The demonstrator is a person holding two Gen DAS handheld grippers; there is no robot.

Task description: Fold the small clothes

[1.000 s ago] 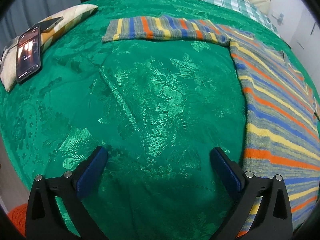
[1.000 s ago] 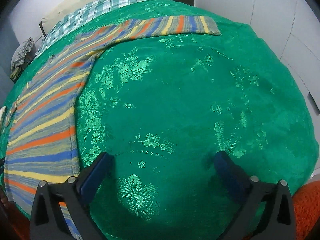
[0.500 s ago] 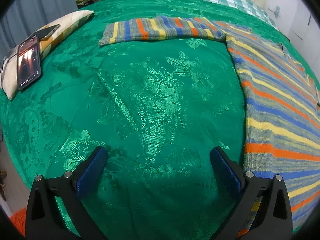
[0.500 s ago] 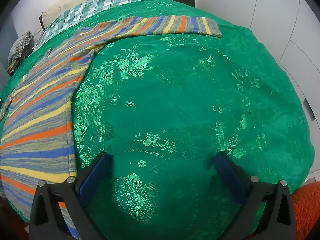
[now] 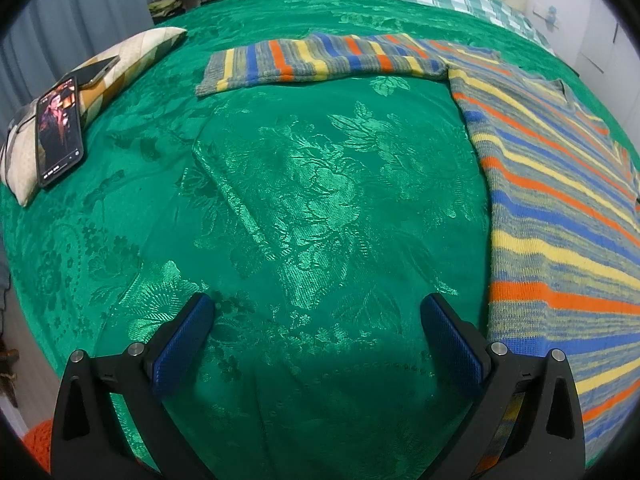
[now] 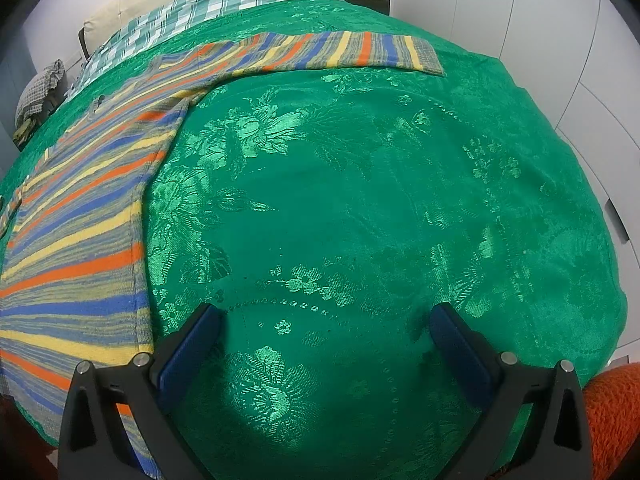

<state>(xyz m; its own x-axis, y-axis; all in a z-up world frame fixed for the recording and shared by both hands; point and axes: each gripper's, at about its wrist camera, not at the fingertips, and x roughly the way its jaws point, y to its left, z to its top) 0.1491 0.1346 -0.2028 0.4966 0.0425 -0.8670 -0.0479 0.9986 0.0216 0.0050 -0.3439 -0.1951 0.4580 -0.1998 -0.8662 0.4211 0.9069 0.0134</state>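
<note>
Hovering over the bed (image 5: 280, 200), fold not begun.
I hold left tool (image 5: 316, 332) and right tool (image 6: 326, 336) wide apart, empty; striped sweater (image 5: 560, 208) lies flat between them, so next I grip its sleeves.

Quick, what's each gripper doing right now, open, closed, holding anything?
Left gripper: open, holding nothing, over the green brocade bedspread.
Right gripper: open, holding nothing, beside the striped knitted sweater.

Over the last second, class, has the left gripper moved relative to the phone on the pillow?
Yes. The left gripper has pulled back from the bed: the phone and striped sweater sit smaller and farther off.
</note>
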